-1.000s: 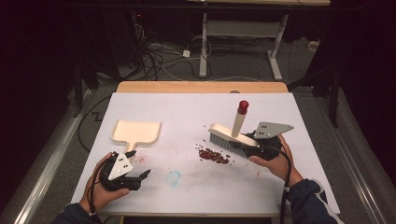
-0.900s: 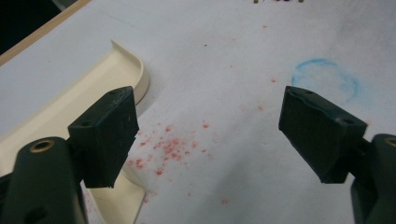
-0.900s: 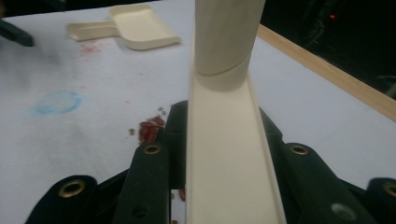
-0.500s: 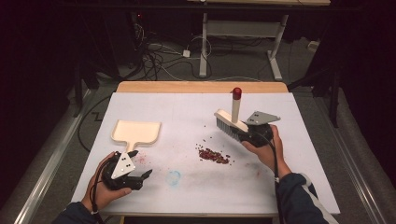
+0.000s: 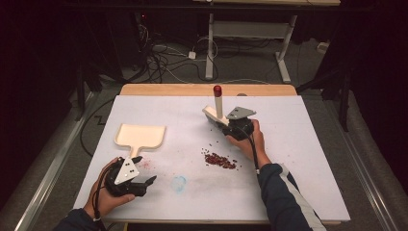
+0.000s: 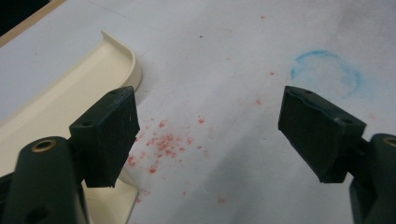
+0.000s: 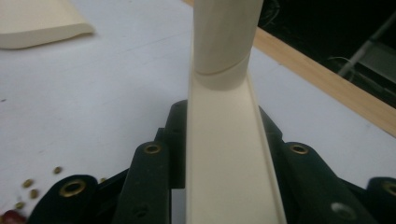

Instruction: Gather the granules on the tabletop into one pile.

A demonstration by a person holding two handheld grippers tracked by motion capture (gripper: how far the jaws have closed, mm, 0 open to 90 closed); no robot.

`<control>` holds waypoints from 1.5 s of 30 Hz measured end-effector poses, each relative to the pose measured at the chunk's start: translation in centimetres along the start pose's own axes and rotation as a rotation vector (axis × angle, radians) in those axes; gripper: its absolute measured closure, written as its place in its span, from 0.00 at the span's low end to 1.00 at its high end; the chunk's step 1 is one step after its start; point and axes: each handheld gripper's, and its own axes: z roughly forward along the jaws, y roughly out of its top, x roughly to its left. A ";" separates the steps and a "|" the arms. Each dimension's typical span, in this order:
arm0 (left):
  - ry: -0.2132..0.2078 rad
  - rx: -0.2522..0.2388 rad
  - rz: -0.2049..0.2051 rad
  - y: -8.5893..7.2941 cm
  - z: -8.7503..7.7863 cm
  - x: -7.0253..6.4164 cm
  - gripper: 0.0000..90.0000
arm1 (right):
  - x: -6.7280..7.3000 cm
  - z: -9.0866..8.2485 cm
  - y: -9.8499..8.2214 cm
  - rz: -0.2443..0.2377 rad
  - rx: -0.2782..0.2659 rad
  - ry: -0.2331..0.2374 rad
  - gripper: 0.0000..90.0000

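The right gripper [image 5: 230, 126] sits at about one o'clock from the table's middle, its jaws clamped on the cream brush [image 5: 215, 117], whose handle with a red tip stands upright above the white table [image 5: 298, 159]. In the right gripper view the brush [image 7: 229, 154] runs straight up between the jaws, pinched from both sides. A small heap of dark red beans [image 5: 219, 160] lies on the table at about six o'clock from the brush, near it but apart. The left gripper [image 5: 139, 174] rests low at about seven o'clock on the table, its jaws spread wide with nothing between them. The cream dustpan [image 5: 140, 136] lies flat at about twelve o'clock from the left gripper, its handle pointing back toward it; in the left gripper view the dustpan [image 6: 70, 100] lies just beside the left jaw, with reddish specks [image 6: 163, 144] and a faint blue ring [image 6: 327, 72] on the bare surface ahead.
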 end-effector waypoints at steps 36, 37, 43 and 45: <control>-0.007 0.012 0.013 0.3 0.3 -0.2 0.22 | 4.3 -3.4 2.9 -0.219 -0.068 0.247 0.75; -0.007 0.012 0.015 0.3 0.2 -0.1 0.22 | 4.8 -2.9 3.3 -0.230 -0.052 0.242 0.75; -0.007 0.009 0.012 0.1 0.0 -0.1 0.22 | 6.6 -0.3 4.0 -0.283 0.043 0.251 0.75; -0.007 0.012 0.012 0.0 -0.1 -0.1 0.22 | 6.6 -0.2 3.9 -0.271 0.057 0.257 0.75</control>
